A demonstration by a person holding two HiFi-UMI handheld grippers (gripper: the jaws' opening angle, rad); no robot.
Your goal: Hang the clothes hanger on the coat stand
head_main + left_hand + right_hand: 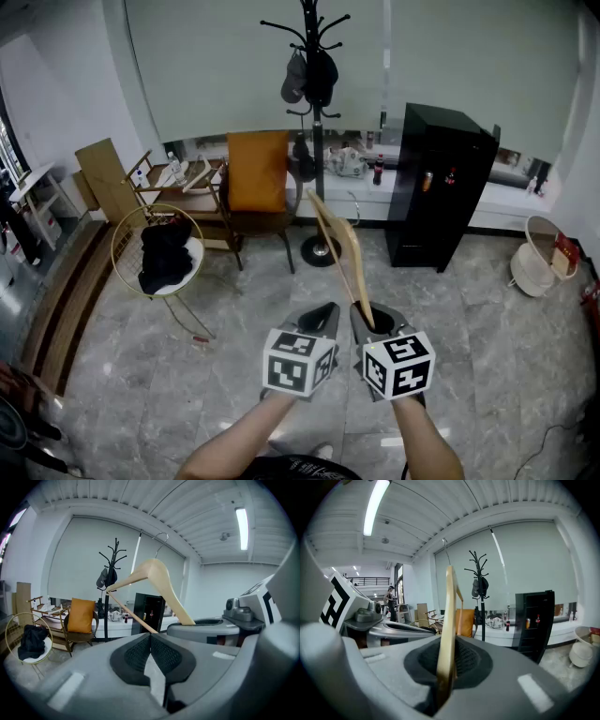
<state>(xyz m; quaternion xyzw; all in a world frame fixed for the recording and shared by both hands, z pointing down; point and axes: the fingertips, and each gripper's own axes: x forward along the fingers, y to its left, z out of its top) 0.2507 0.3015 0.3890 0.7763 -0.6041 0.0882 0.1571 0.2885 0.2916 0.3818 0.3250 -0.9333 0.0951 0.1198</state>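
Grey marbled floor tiles run to a pale, blind-covered window wall, where the black, branch-armed coat stand rises from a round base between an orange-cushioned chair and a glossy black cabinet. The right gripper clamps its ribbed dark pads on one arm of the curved, pale-wood clothes hanger, which slants upward, well apart from the stand. The left gripper, just beside it, has its jaws pressed together on nothing.
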